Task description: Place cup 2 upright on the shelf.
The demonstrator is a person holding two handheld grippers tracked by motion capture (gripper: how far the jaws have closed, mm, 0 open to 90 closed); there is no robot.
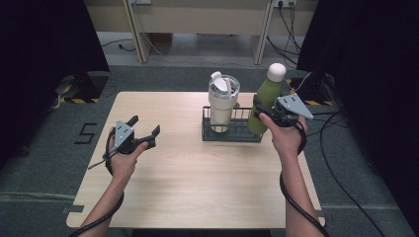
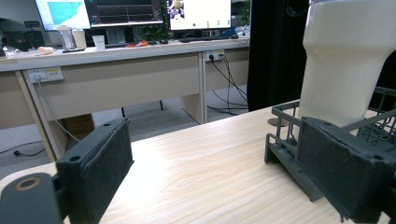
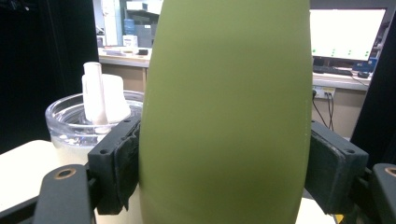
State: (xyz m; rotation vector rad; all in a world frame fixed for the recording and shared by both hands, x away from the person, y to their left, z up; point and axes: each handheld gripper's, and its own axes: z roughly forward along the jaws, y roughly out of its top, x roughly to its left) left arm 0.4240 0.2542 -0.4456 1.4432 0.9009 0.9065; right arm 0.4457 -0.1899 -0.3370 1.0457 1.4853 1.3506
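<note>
A: Green bottle point(image 1: 264, 102) was what we had in hand. The right gripper point(image 1: 269, 112) was clamped around its mid-body, pads point(image 3: 120, 163) pressed on both sides, and the bottle stood at the right end of the wire rack point(image 1: 231, 132), tilted a bit. We couldn't tell whether its base was down in the rack or just above it.

B: And the left gripper point(image 1: 146, 129)?

A: Spread wide, nothing between the jaws, well left of the rack. The cream tumbler point(image 1: 222, 101) sat inside the rack, left of the bottle.

B: How did we judge the bottle would handle?

A: Rigid, probably metal with a matte coat, so it wouldn't give under squeeze. Smooth curved wall, so we figured it could slip or twist. Weight depended on fill, which we couldn't see. We rated the widest part of the body the best hold, not the white cap point(image 1: 276, 70).
</note>
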